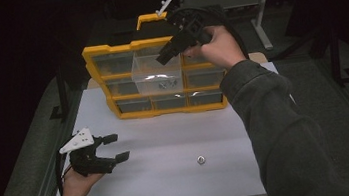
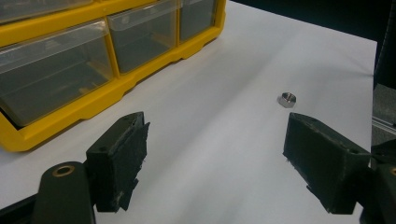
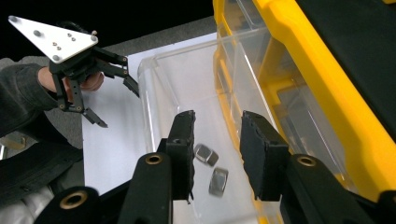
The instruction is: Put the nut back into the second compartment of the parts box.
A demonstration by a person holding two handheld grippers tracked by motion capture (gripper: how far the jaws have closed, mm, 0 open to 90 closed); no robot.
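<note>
We noted a yellow plastic organizer (image 1: pixel 106 51) standing at the far edge of the desk (image 1: pixel 168 144), its clear drawers in rows of three. One clear drawer (image 1: pixel 156 72) in the middle column was pulled out toward the near edge, open at the top. Two hexagonal metal nuts (image 3: pixel 212 168) lay on its floor, close together. A third nut (image 1: pixel 201 160) of the same shape sat alone on the bare white desk toward the near edge, right of centre, nothing around it.

The right gripper (image 1: pixel 163 58) hung over the open drawer, pointed down into it. Its black, rough-faced jaws stood partly apart, holding nothing, with the two nuts below the gap. The drawer's clear walls flanked them.

The left gripper (image 1: pixel 114 147) rested near the desk's left edge, well apart from the organizer, grey three-cornered plate on top. Its jaws were wide open and empty; the lone nut lay ahead of them, well off
</note>
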